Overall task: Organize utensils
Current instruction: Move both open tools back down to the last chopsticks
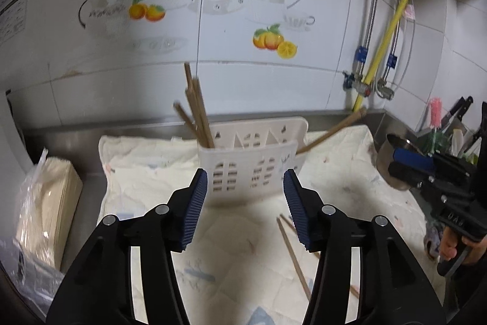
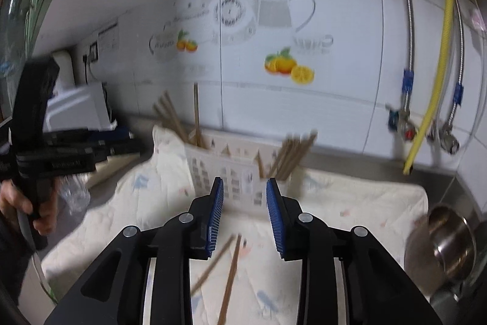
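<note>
A white slotted plastic basket (image 1: 252, 154) (image 2: 213, 166) stands on a pale cloth (image 1: 146, 172) (image 2: 350, 203). Several wooden chopsticks (image 1: 197, 111) (image 2: 175, 121) stand in its left end. More chopsticks (image 2: 292, 154) lean out of its right end, seen as a long stick (image 1: 331, 131) in the left wrist view. Two loose chopsticks (image 1: 292, 252) (image 2: 231, 267) lie on the cloth in front of the basket. My left gripper (image 1: 246, 175) (image 2: 131, 143) hangs open just short of the basket, with nothing between its pads. My right gripper (image 2: 245, 183) (image 1: 394, 163) is open above the loose chopsticks and holds nothing.
A steel pot (image 2: 450, 239) (image 1: 385, 172) sits at the cloth's right edge. Knives and brushes (image 1: 438, 124) stand behind it. A plastic-wrapped stack of paper (image 1: 48, 203) lies left of the cloth. Pipes and a yellow hose (image 1: 383, 44) run down the tiled wall at the back right.
</note>
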`<state>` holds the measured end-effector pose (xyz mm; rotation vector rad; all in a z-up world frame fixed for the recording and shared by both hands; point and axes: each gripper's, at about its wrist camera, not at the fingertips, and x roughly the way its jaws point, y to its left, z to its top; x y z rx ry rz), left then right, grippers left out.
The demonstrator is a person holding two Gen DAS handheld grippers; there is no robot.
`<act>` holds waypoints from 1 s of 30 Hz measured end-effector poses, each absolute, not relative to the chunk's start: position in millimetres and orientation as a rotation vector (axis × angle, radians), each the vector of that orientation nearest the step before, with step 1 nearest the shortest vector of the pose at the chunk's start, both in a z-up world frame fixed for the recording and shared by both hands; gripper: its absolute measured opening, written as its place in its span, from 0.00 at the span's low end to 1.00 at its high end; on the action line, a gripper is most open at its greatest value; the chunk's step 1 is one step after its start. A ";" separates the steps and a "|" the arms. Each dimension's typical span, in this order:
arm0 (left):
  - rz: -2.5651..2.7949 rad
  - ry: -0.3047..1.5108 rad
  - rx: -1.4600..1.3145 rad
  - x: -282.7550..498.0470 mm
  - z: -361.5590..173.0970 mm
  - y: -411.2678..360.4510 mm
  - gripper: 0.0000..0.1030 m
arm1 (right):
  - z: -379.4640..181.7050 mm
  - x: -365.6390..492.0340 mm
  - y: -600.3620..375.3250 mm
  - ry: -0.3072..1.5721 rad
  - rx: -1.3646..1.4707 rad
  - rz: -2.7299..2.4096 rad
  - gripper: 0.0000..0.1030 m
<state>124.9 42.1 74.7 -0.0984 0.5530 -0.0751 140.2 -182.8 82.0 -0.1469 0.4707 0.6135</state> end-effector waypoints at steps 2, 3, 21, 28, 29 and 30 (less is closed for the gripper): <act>-0.066 0.563 -0.103 117.7 66.1 41.2 0.54 | 67.9 132.4 -185.5 0.495 -0.146 0.613 0.31; -0.062 0.568 -0.105 115.0 62.2 41.0 0.55 | 59.5 128.5 -187.3 0.511 -0.142 0.614 0.31; 0.046 0.631 -0.175 69.8 12.2 49.1 0.82 | -47.7 84.1 -195.5 0.758 -0.103 0.613 0.33; 0.072 0.663 -0.221 63.3 -3.4 56.1 0.88 | -71.7 82.6 -195.7 0.826 -0.088 0.606 0.28; 0.077 0.669 -0.226 62.7 -5.5 57.0 0.88 | -74.1 82.9 -196.4 0.833 -0.082 0.607 0.27; 0.080 0.673 -0.230 62.2 -7.3 57.7 0.89 | -75.0 83.2 -196.3 0.837 -0.080 0.607 0.27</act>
